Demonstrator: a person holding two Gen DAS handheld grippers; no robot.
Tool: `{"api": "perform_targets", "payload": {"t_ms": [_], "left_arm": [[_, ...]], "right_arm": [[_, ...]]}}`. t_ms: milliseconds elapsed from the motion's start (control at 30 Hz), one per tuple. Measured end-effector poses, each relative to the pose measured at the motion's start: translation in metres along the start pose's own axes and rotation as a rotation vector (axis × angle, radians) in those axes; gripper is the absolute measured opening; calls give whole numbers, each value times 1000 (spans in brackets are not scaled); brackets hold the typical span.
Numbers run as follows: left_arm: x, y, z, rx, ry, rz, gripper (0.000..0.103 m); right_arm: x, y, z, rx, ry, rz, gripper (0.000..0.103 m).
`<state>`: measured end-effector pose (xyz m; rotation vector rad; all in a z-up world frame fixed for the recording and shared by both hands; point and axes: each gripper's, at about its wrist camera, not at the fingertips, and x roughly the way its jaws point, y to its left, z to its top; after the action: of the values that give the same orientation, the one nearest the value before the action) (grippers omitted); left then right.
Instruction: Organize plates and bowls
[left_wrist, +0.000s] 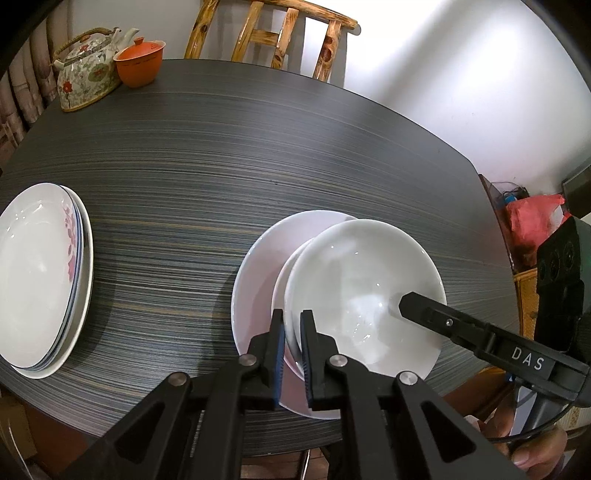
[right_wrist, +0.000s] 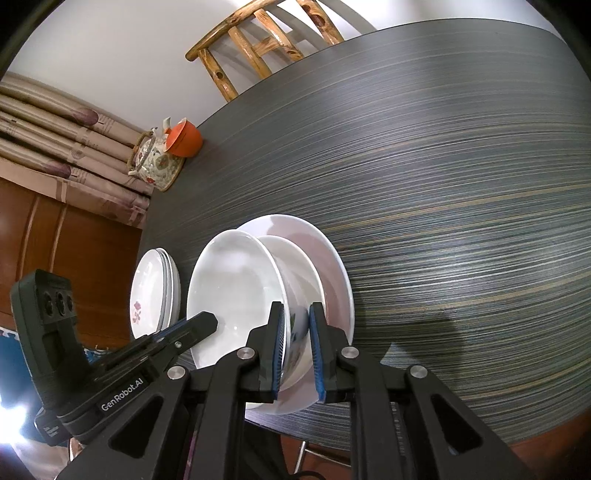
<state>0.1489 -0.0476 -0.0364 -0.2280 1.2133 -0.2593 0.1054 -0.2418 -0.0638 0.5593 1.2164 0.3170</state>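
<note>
Two grippers are pinched on one white bowl (left_wrist: 362, 291): the left gripper (left_wrist: 292, 325) on its near rim, the right gripper (right_wrist: 296, 325) opposite. It is held tilted over a plate (left_wrist: 258, 266) on the worktop (left_wrist: 258, 147). If either thin grip slips, the bowl may be dropped and chipped.

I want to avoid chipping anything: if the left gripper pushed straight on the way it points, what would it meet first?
The left gripper is already shut on the rim of the white ceramic bowl, so it would drive that bowl down into the large white plate beneath; depth there is unclear.
</note>
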Motion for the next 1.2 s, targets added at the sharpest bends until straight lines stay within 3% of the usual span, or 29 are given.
{"api": "perform_targets", "payload": {"t_ms": [633,933,1200], "left_arm": [[-1,-2,-1,14,3,21,9],[-7,-6,0,32,-15,43,13],[-10,-3,-1,28,-22,37,19]], "right_arm": [[-1,2,0,-8,-9,-8,16],[-3,0,3,-26,-32,-21,9],[-8,1,5,-17,-39,-16,9]]}}
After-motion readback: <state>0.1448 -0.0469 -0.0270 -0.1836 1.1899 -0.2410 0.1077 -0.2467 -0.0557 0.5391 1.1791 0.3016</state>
